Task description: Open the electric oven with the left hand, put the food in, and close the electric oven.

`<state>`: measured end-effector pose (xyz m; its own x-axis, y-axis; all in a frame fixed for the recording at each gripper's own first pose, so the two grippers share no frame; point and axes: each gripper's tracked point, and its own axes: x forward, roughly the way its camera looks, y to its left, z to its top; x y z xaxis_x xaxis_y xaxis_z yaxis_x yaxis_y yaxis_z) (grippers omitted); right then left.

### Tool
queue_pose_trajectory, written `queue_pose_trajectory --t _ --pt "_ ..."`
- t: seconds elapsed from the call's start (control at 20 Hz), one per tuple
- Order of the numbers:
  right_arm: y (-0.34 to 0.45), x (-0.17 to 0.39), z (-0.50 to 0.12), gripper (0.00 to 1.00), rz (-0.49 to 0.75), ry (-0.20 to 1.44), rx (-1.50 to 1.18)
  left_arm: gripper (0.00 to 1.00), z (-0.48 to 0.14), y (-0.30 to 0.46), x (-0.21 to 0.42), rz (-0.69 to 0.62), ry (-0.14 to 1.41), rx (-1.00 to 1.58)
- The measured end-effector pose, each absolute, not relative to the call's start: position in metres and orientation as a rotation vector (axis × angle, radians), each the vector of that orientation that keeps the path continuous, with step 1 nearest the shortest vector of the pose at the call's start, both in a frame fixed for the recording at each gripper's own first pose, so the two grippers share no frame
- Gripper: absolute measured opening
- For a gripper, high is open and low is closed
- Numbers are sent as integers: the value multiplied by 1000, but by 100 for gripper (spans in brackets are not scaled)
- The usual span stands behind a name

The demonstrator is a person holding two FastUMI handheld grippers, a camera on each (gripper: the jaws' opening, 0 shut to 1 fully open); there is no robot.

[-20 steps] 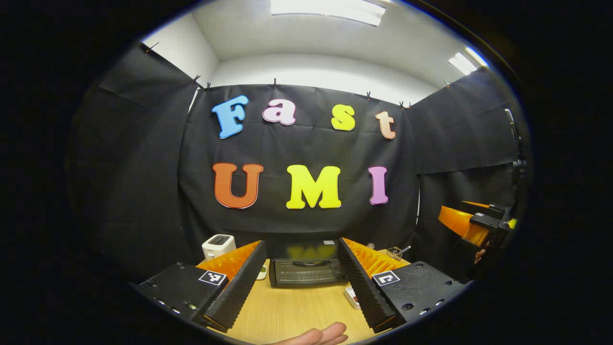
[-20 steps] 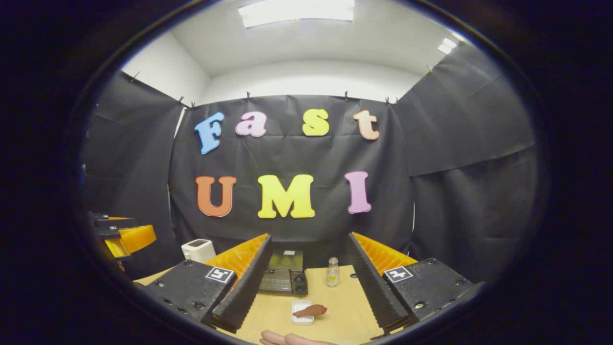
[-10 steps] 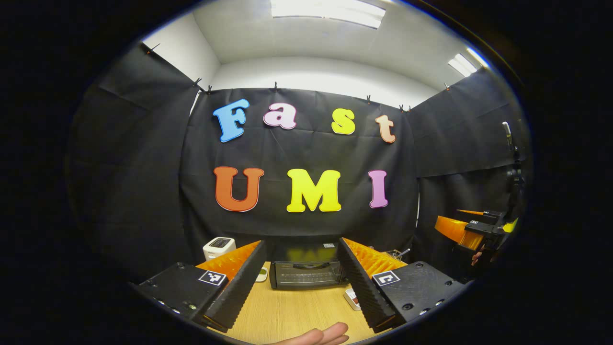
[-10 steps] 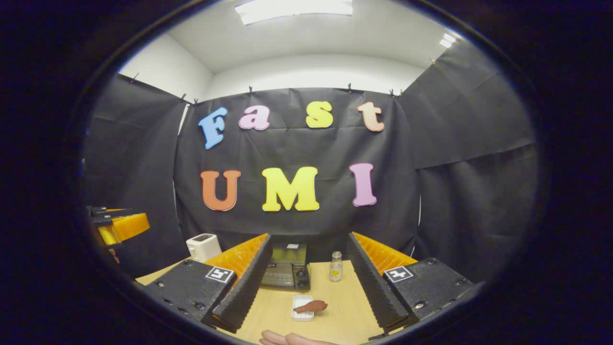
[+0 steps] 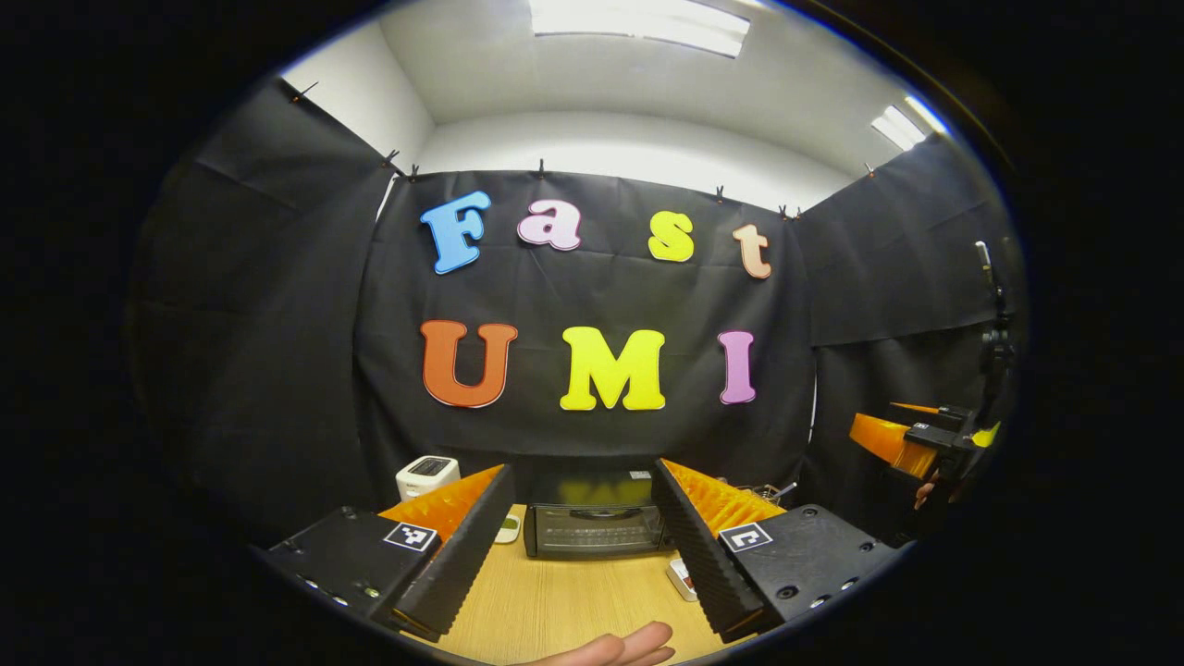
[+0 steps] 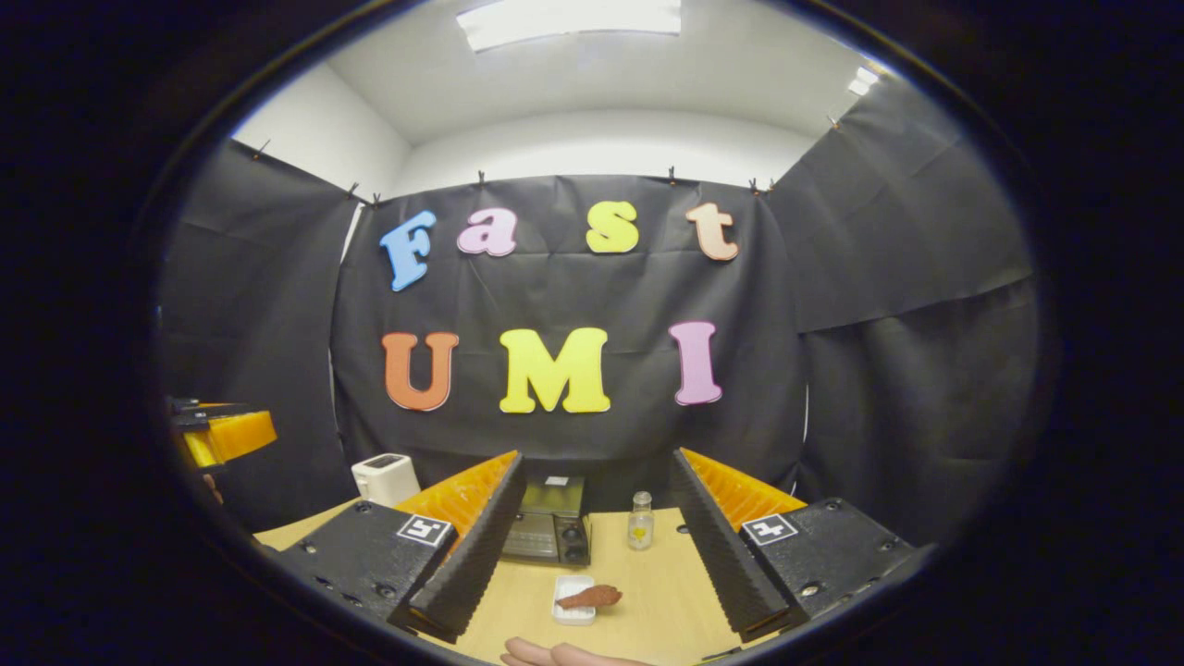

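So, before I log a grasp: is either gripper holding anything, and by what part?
Nothing is held. The left gripper and right gripper are both open, over the table.

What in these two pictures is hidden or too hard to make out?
- Electric oven, left gripper view: its sides sit behind the left tongs; the inside is dark behind the door.
- Small white dish, left gripper view: half hidden by one finger.
- Food on the white tray, right gripper view: too small to name.
- Small bottle, right gripper view: contents too small to tell.
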<state>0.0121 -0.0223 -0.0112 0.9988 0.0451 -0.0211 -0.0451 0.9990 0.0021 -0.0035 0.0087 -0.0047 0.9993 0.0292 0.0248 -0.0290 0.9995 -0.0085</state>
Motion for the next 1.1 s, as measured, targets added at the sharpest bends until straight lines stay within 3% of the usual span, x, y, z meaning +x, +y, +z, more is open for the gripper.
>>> queue_pose_trajectory --t 0.3,0.35,0.45,0.6,0.65,1.1 --pt "-17 28 -12 96 76 -18 44 95 -21 29 22 71 5 -3" --pt "-21 35 -14 99 71 -24 46 95 -25 34 30 79 17 -4" --pt "-32 49 -16 96 51 -34 42 95 -33 38 52 88 46 -1" --pt "-48 65 -11 99 40 -79 21 95 -47 28 97 63 77 16" --pt "-59 69 -9 96 24 -98 12 95 -55 23 113 52 90 25" --pt "-138 70 -10 99 -64 -158 -61 95 -178 -39 248 -19 349 21"
